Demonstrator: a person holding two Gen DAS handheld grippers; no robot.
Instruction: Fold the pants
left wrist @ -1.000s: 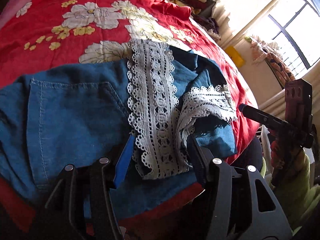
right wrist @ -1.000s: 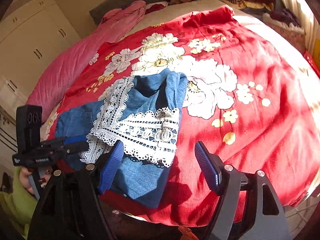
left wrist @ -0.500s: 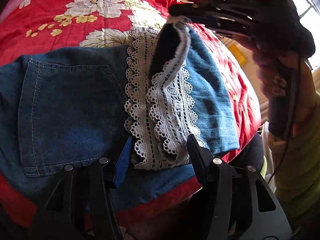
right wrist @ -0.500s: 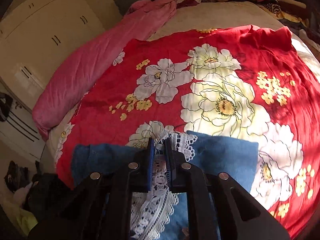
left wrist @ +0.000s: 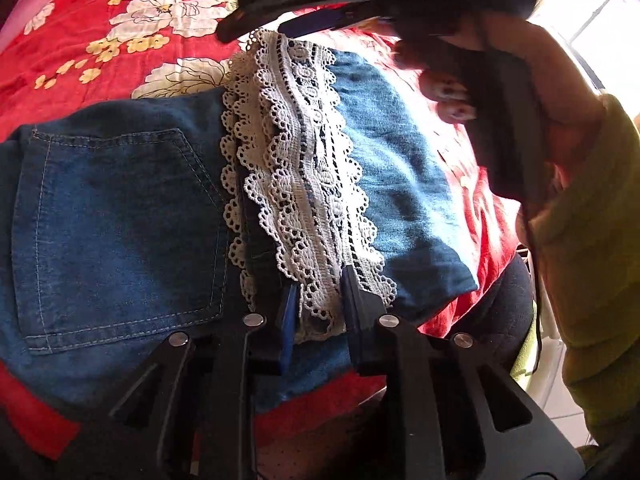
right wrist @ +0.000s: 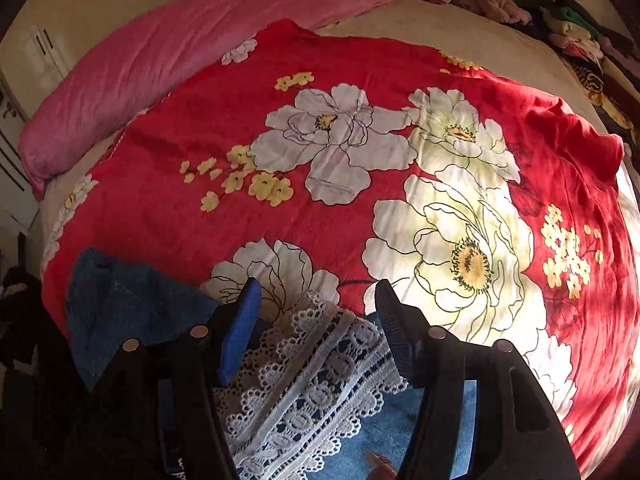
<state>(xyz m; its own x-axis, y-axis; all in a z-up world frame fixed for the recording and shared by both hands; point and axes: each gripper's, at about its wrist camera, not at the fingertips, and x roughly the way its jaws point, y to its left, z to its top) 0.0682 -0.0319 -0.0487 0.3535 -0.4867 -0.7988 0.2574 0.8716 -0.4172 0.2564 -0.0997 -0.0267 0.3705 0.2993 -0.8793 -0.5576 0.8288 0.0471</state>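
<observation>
Here we are mid-fold: our left gripper (left wrist: 318, 300) has just closed, pinching the lace hem (left wrist: 304, 184) of the denim pants (left wrist: 120, 216) on the red bedspread (right wrist: 360, 60); our right gripper (right wrist: 316, 300) has just opened, releasing it. Next, we judge, smoothing and another fold.

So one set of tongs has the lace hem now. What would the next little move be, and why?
Probably lift the right tongs clear. They have just opened, with the lace trim lying loose between the pads, while the left tongs have just closed on the lace at the near edge of the denim pants.
</observation>
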